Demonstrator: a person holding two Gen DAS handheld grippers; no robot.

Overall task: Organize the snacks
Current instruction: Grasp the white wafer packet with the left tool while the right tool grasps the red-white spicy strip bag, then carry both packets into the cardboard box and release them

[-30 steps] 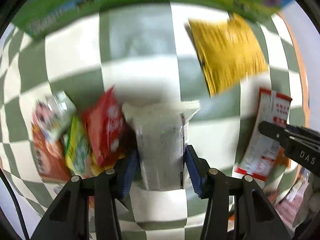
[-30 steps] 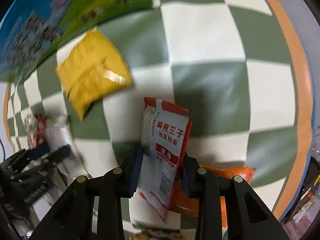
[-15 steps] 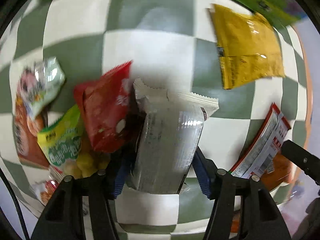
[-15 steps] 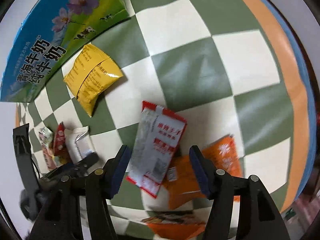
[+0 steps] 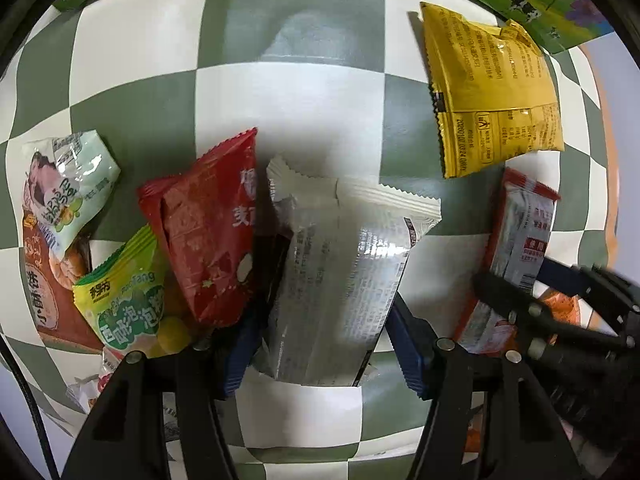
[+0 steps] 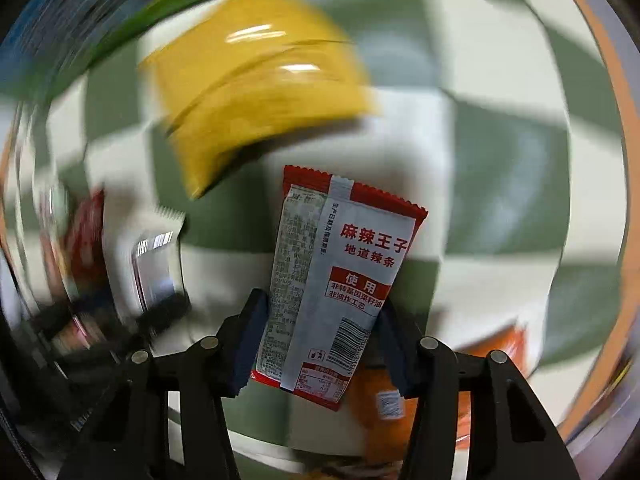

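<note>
A: On the checked cloth (image 5: 288, 88), what changes?
B: Left gripper (image 5: 324, 344) has just widened, released around the silver packet (image 5: 340, 280); right gripper (image 6: 316, 344) has just narrowed, grasping the red-and-white packet (image 6: 340, 280), yellow packet (image 6: 256, 84) at eleven o'clock. Next sort begins.

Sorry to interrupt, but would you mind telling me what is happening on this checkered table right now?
A person is sorting snack packets with two handheld grippers. The left gripper straddles a silver packet lying beside a pile of red, green and pale packets; its jaws have just been opening. The right gripper sits around a red-and-white spicy strip packet, its jaws just closing onto it. A yellow packet lies apart on the tablecloth.
</note>
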